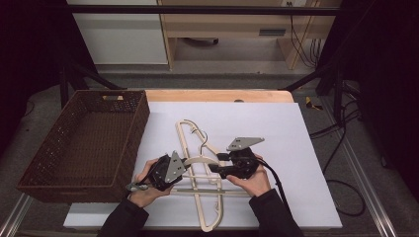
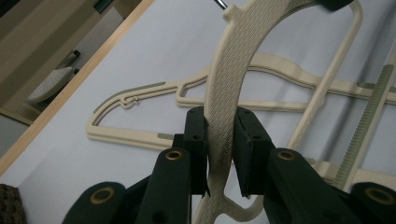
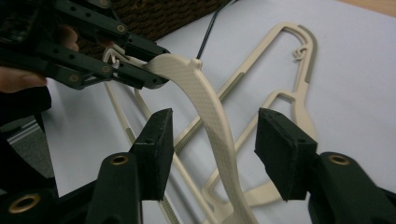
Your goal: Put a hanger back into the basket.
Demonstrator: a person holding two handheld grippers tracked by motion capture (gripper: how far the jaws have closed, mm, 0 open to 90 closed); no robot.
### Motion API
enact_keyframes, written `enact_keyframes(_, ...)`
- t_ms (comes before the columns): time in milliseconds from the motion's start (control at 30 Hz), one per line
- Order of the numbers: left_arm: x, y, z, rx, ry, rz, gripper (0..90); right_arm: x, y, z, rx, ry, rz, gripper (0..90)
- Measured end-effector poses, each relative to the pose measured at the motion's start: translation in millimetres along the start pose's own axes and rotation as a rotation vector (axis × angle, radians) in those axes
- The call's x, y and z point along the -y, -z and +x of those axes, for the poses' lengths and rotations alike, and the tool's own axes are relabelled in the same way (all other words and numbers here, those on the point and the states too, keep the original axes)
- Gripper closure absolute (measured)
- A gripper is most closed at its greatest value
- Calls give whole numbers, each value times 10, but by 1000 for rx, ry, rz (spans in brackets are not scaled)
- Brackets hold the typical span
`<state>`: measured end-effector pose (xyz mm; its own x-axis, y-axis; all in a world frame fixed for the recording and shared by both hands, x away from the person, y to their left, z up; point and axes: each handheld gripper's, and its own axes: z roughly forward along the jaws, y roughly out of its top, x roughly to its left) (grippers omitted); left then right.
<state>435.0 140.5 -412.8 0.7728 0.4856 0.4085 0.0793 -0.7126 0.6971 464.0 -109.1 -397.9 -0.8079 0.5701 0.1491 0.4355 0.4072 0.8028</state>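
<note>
A cream plastic hanger [image 1: 200, 160] with a textured arm is held just above the white sheet. My left gripper [image 1: 182, 163] is shut on one end of that arm; in the left gripper view both pads [image 2: 196, 140] press on the hanger [image 2: 233, 65]. My right gripper [image 1: 215, 167] faces it from the right. Its jaws stand open on either side of the same arm [image 3: 205, 102], and neither pad [image 3: 156, 144] touches it. The left gripper [image 3: 93, 60] clamps the far end there.
Other cream hangers [image 1: 190, 133] lie flat and crossed on the white sheet [image 1: 276, 128] under the held one. A brown woven basket [image 1: 74, 190] stands at the left, its wall next to the left hand. The sheet's right half is bare.
</note>
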Motion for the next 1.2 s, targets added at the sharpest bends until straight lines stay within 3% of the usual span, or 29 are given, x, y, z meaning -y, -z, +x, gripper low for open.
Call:
enact_keyframes(167, 11, 22, -15, 14, 4, 8, 764, -32, -139, -47, -77, 7, 51, 706)
enact_keyframes(300, 16, 52, 3, 36, 10, 13, 760, -31, -107, -47, -127, 8, 56, 763)
enact_keyframes(333, 12, 68, 10, 50, 18, 12, 755, -33, -66, -35, -163, 28, 54, 797)
enact_keyframes(433, -12, 177, 34, 110, 70, -23, 743, -39, 20, 5, -237, 27, 43, 839)
enact_keyframes(500, -24, 224, 52, 127, 77, -29, 706, -41, 84, 49, -297, 49, 24, 863)
enact_keyframes(533, -36, 270, 64, 140, 92, -50, 706, -41, 84, 49, -297, 49, 24, 863)
enact_keyframes(567, -68, 356, 85, 180, 124, -77, 651, -53, 144, 130, -280, 85, 22, 866)
enact_keyframes(600, -68, 356, 85, 180, 124, -77, 607, -61, 167, 163, -281, 103, 25, 866)
enact_keyframes(633, -110, 429, 108, 212, 142, -87, 573, -71, 189, 194, -282, 108, 27, 866)
enact_keyframes(700, -147, 495, 118, 213, 142, -110, 542, -94, 228, 237, -296, 125, 22, 867)
enact_keyframes(800, -190, 534, 131, 234, 134, -101, 566, -121, 262, 271, -296, 145, 13, 867)
enact_keyframes(833, -223, 552, 136, 262, 124, -85, 590, -148, 283, 294, -298, 165, 9, 866)
enact_keyframes(967, -243, 550, 133, 270, 105, -52, 687, -180, 312, 317, -314, 185, -2, 866)
enact_keyframes(1067, -230, 548, 147, 295, 114, -57, 708, -190, 314, 320, -317, 197, 3, 866)
enact_keyframes(1200, -241, 542, 130, 303, 107, -17, 728, -192, 294, 327, -309, 218, 17, 858)
